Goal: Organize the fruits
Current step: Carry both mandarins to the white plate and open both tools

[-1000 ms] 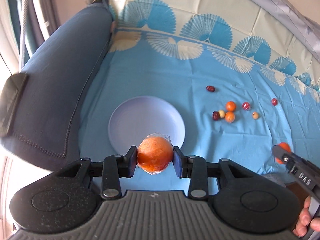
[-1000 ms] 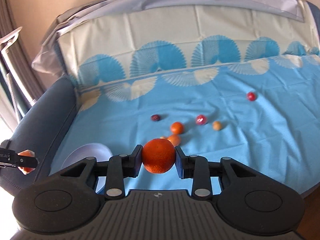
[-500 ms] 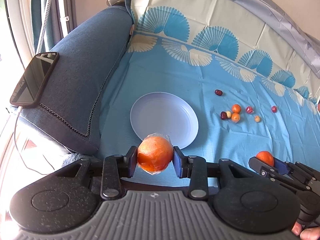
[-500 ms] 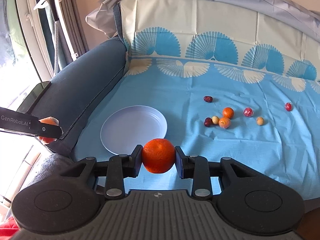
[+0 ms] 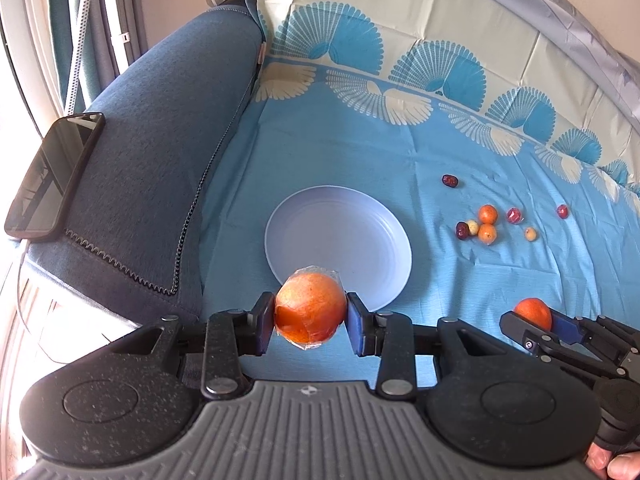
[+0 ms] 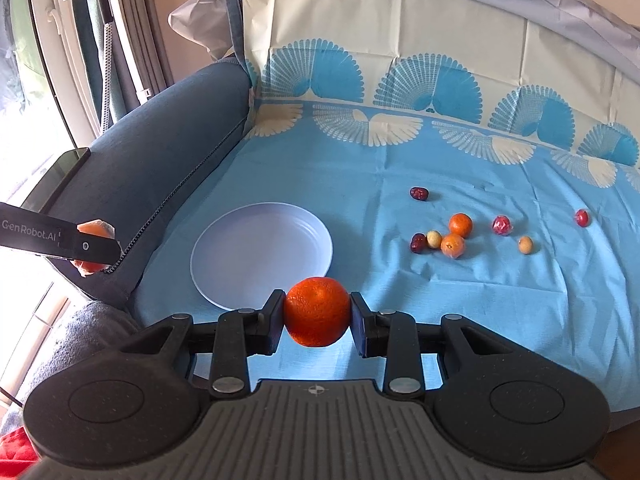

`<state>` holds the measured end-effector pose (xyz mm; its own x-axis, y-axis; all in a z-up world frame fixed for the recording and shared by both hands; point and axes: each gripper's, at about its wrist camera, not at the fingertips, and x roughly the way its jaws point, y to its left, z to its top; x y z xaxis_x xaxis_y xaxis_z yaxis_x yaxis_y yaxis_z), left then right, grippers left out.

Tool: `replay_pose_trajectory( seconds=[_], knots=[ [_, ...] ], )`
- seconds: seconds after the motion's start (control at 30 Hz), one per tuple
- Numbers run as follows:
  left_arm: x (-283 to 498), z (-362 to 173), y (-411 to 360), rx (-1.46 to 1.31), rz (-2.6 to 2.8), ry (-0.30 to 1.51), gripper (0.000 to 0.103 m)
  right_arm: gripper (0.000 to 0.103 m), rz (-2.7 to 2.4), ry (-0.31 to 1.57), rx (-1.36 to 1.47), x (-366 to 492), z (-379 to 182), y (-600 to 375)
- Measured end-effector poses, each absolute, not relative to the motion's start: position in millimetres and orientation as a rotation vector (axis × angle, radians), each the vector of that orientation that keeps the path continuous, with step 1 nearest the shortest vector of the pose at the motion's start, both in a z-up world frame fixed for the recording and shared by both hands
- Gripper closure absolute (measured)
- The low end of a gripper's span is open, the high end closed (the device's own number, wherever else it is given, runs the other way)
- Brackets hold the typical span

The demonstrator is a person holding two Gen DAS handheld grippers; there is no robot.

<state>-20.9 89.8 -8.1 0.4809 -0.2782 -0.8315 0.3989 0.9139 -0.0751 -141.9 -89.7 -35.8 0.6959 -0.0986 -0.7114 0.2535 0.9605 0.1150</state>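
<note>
**Mia:** What is way over on the left?

**Ben:** A flat black phone [image 5: 54,176] lies on the fat dark blue sofa arm [image 5: 160,152]. Next to the arm is a light blue cloth with white and blue fan shapes [image 5: 340,152]. It covers the seat.

**Mia:** And on the cloth?

**Ben:** A round pale purple plate [image 5: 340,236] sits there with nothing on it. The left gripper [image 5: 310,318] hangs over its near edge.

**Mia:** What is that gripper doing?

**Ben:** It is pinching a round orange fruit wrapped in clear plastic [image 5: 310,310]. One blue pad presses on each side.

**Mia:** What comes after the plate?

**Ben:** A bunch of little fruits lie on the cloth, well apart from the plate. There is a dark red date [image 6: 419,193] at the back. Closer, another dark red one [image 6: 418,243] touches a small pale yellow ball [image 6: 434,239]. Two small oranges [image 6: 456,236] sit right beside them. Then a shiny red wrapped fruit [image 6: 501,225], one more pale yellow ball [image 6: 525,245], and a red fruit [image 6: 582,217] far to the right.

**Mia:** And the other gripper?

**Ben:** The right gripper [image 6: 318,312] is squeezing a bright bare orange [image 6: 318,312] between its pads. It hangs above the cloth, just beside the plate's near edge. In the left camera you can see a bit of a hand [image 5: 616,466] holding it.
</note>
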Motion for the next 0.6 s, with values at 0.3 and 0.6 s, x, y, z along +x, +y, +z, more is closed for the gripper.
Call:
replay_pose_trajectory(
  seconds=[0.3,0.6],
  knots=[
    [35,-47,53,0.204,-0.407,1.028,0.062,0.067,-0.165,0.845,0.193,-76,-72,-91],
    [90,-102,21,0.258,-0.397,1.094,0.062,0.067,-0.147,0.93,0.181,-14,-128,-99]
  ],
)
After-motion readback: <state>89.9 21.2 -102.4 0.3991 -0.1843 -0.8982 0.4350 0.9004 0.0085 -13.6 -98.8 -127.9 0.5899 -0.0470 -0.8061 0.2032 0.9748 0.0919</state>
